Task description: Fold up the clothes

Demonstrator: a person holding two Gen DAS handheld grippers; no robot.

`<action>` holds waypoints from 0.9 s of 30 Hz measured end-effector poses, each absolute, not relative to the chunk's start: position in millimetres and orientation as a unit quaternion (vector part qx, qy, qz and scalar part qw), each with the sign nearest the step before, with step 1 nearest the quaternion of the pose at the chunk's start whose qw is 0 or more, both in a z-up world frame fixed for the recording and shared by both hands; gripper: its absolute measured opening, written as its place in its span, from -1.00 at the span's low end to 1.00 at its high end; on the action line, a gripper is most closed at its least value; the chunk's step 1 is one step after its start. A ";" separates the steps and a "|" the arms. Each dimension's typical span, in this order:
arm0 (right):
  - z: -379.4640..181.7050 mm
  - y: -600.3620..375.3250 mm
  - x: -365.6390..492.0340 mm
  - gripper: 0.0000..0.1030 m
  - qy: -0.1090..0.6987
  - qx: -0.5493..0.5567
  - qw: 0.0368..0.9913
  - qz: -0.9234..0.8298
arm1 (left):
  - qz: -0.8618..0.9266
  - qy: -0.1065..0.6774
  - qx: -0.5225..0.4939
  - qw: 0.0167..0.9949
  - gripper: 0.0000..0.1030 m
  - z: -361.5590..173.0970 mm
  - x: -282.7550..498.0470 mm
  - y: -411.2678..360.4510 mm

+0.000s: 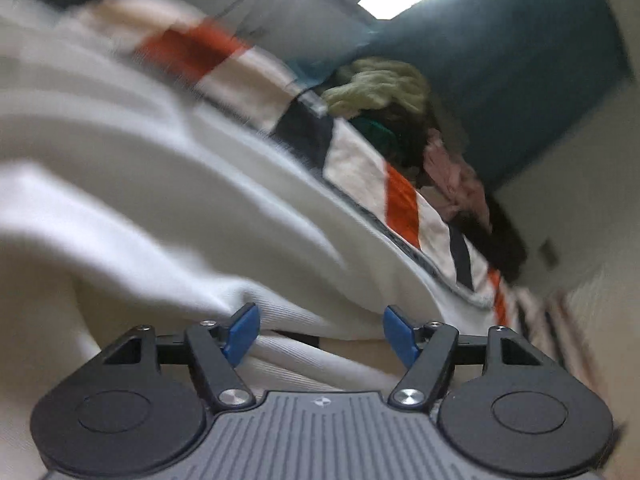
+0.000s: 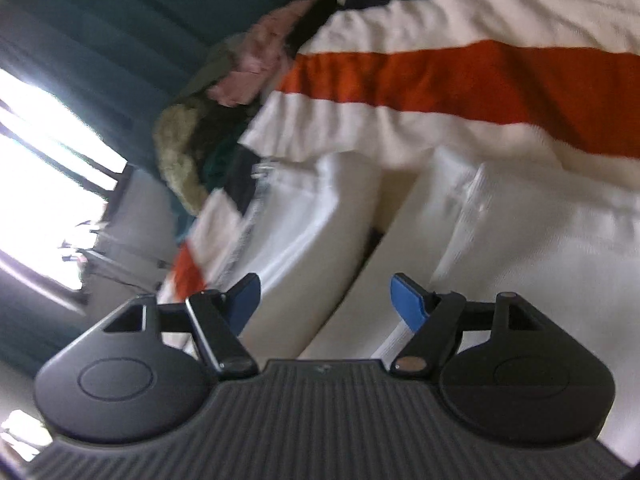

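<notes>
In the left wrist view, the left gripper (image 1: 320,330) is seen with jaws apart and empty, just above the white ribbed cotton garment (image 1: 160,184), which lies on the striped white, orange and black blanket (image 1: 400,196). A regrasp is judged to be the step in hand.

In the right wrist view, the right gripper (image 2: 326,302) is also spread and empty. The garment's (image 2: 500,240) long axis seems to run away from the camera, towards the blanket's (image 2: 460,76) orange stripe. An edge must be pinched next.

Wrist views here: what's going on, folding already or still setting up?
A person holds two grippers over a white garment lying on a striped blanket. The left gripper and right gripper both have their jaws open, gripping nothing, with white cloth just ahead of them. A pile of other clothes waits further back. Both views are blurred, so how far the fold has got is unclear.
</notes>
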State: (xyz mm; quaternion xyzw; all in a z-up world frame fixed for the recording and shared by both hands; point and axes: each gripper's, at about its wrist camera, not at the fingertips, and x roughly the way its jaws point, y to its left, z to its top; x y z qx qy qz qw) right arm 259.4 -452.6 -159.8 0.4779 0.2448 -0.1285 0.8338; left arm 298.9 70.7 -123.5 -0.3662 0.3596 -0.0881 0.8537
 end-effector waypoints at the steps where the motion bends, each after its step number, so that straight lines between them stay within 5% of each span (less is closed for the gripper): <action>1: -163.3 -456.1 266.4 0.45 0.244 0.484 0.831 -0.126 | -0.085 0.364 -0.391 0.841 0.36 -128.7 298.9 75.0; 6: -173.6 -468.4 293.4 0.42 0.229 0.491 0.829 -0.141 | -0.086 0.370 -0.438 0.815 0.36 -136.8 290.5 87.4; 9: -178.9 -475.0 299.2 0.08 0.213 0.489 0.826 -0.184 | -0.067 0.372 -0.472 0.797 0.34 -145.8 296.5 95.6; 11: -181.4 -477.0 301.2 -0.48 0.201 0.482 0.824 -0.219 | -0.049 0.367 -0.498 0.784 0.22 -151.5 300.7 102.7; 14: -181.6 -476.4 307.8 -0.69 0.192 0.460 0.835 -0.230 | -0.026 0.360 -0.528 0.768 -0.20 -158.8 303.9 118.6; 16: -175.8 -473.0 314.2 -0.75 0.191 0.443 0.843 -0.238 | -0.007 0.346 -0.525 0.778 -0.65 -158.9 302.5 132.0; 18: -160.4 -468.9 325.5 -0.76 0.192 0.415 0.854 -0.247 | 0.025 0.330 -0.511 0.793 -0.89 -157.1 299.7 147.5; 27: -33.4 -453.7 422.5 -0.80 0.173 0.345 0.899 -0.206 | -0.015 0.284 -0.550 0.785 -0.95 -140.9 290.1 179.8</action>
